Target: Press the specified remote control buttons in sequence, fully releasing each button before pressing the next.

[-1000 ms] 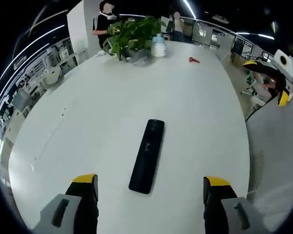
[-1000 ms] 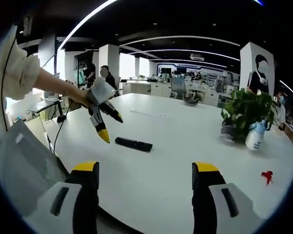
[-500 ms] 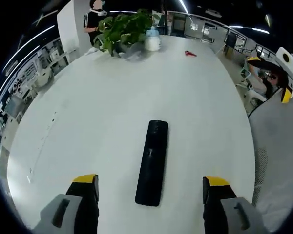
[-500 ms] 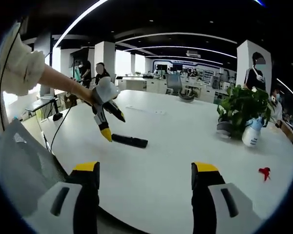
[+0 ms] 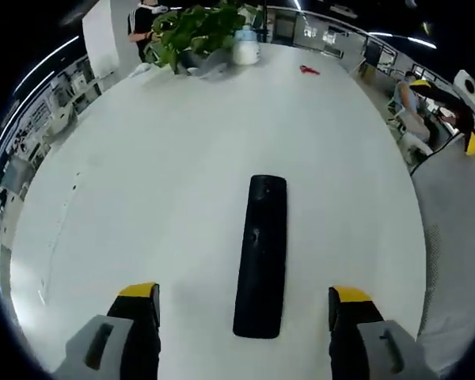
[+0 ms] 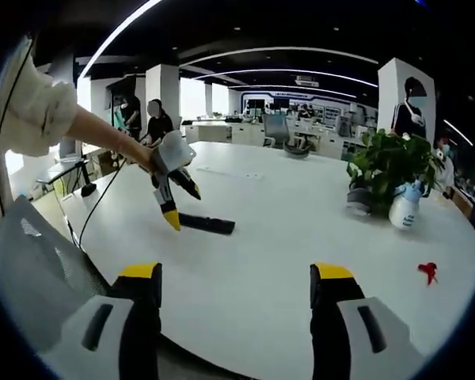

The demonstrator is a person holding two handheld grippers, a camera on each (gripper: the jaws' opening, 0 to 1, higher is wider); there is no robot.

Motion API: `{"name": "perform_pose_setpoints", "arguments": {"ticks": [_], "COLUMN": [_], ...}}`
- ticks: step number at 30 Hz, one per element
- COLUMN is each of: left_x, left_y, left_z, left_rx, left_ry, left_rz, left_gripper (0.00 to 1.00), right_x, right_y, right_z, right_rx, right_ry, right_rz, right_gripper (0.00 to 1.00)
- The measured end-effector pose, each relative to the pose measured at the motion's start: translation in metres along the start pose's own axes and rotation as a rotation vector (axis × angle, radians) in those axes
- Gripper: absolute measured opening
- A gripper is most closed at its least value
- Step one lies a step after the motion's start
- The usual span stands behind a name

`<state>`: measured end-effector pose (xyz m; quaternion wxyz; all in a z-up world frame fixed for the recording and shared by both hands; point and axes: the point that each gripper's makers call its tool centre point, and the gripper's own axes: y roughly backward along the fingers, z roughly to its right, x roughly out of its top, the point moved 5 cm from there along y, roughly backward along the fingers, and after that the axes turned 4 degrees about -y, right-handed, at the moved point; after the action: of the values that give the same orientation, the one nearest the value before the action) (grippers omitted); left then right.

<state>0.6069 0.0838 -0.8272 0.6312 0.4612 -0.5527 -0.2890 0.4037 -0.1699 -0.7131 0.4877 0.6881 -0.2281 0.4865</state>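
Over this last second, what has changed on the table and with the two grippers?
The left gripper has closed in on the black remote: the remote looms larger between its open jaws in the left gripper view, and the right gripper view shows its yellow tip right beside the remote's end. Nothing was gripped or pressed. The remote lies where it was on the white table; the right gripper stays open, held back.
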Motion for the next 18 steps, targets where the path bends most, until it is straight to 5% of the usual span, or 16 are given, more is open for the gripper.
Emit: {"name": "perform_pose_setpoints", "arguments": {"ticks": [9,15,18], "left_x": [0.006,0.001,0.006], "left_y": [-0.005,-0.011,-0.010], "left_z": [0.001,0.010,0.008], "left_rx": [-0.019,-0.048,-0.051], "left_ry": [-0.009,-0.125,-0.092], "left_rz": [-0.005,-0.077,-0.058], "left_gripper": [0.86,0.75,0.72], "right_x": [-0.001,-0.002,-0.002], "right_y": [0.000,0.000,-0.001], "right_z": [-0.001,-0.001,-0.003], "right_rx": [0.005,0.016,0.024], "right_ry": [-0.002,-0.011,-0.007], "right_rz": [-0.007,-0.011,-0.012], "right_gripper": [0.78,0.77,0.76]}}
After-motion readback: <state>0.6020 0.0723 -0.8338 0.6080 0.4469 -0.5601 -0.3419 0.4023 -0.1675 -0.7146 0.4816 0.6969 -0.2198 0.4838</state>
